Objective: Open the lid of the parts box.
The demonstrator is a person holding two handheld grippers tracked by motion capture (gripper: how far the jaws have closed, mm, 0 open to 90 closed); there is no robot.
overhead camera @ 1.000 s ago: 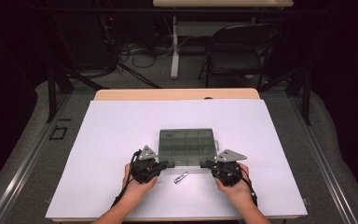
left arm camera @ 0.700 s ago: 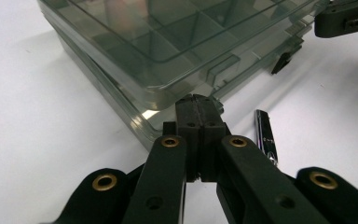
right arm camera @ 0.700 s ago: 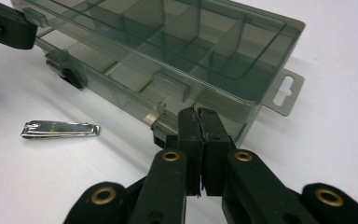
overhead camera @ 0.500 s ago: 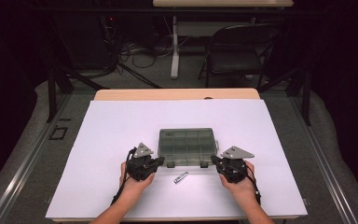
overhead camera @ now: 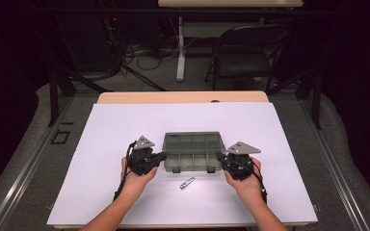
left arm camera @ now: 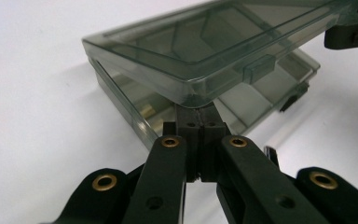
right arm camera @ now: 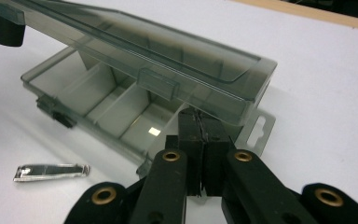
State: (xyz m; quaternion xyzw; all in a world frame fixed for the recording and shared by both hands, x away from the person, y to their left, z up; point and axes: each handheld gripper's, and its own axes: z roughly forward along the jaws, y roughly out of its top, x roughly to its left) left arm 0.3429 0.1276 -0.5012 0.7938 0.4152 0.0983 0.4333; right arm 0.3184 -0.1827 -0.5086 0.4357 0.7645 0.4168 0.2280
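A smoky clear compartment box (overhead camera: 192,150) lies on the white table, its hinged lid (left arm camera: 214,42) tilted up off the base (left arm camera: 265,86). My left gripper (overhead camera: 161,156) is shut, its tips (left arm camera: 198,112) tucked under the lid's left front corner. The right gripper (overhead camera: 220,158) is shut too, its tips (right arm camera: 200,122) under the lid (right arm camera: 168,60) at the other front corner, above the divided base (right arm camera: 107,98). A small metal nail clipper (overhead camera: 187,183) lies on the table in front of the box, and the right gripper view has the clipper (right arm camera: 51,171) at lower left.
The white table top (overhead camera: 125,125) has free room all around the box. A wooden strip (overhead camera: 183,97) runs along its far edge. Behind the table stand a dark folding chair (overhead camera: 243,53) and a desk leg (overhead camera: 180,48) with cables on the floor.
Both hands have shifted slightly outward to the box's front corners, and the lid's front edge has risen off the base. The nail clipper has not moved.
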